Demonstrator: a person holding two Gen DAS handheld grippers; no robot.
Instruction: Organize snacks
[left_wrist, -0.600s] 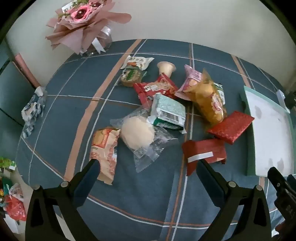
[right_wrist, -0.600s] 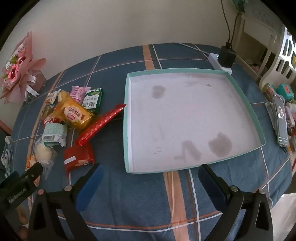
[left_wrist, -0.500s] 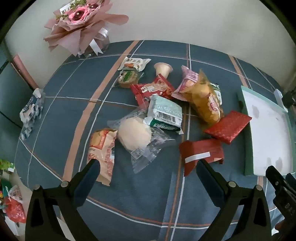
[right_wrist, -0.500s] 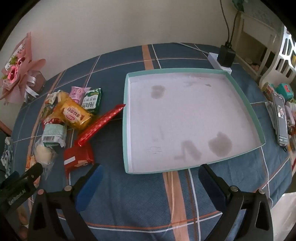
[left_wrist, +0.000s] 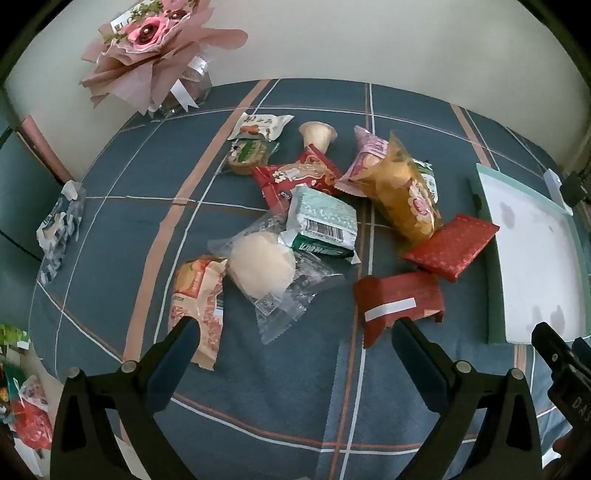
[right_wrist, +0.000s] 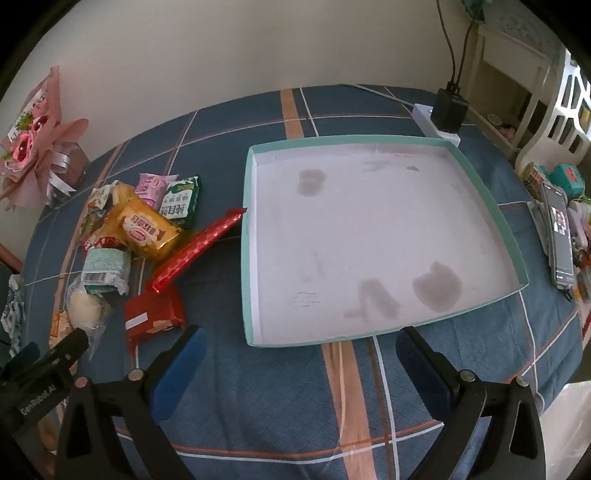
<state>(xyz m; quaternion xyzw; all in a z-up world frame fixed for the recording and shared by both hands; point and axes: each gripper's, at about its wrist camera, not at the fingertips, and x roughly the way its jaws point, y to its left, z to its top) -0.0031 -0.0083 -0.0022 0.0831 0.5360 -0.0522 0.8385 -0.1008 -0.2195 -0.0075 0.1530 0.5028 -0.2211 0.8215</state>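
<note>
**A:** where's everything rn? Both grippers look wide open w/ nothing in them, hovering over the surface.

**B:** yep. Snacks are heaped toward the surface's left side; the teal tray (right_wrist: 491, 206) sits empty to their right, a red bar (right_wrist: 195, 251) leaning at its left wall. Left gripper (left_wrist: 295, 350) is right over the pile. The red packet (left_wrist: 402, 299) w/ white label lies just ahead of its right finger, long axis running across the opening, not along it.

**A:** so left goes first?

**B:** imo yes. Right gripper (right_wrist: 299, 354) faces the tray's near edge, farther from the snacks.
</note>
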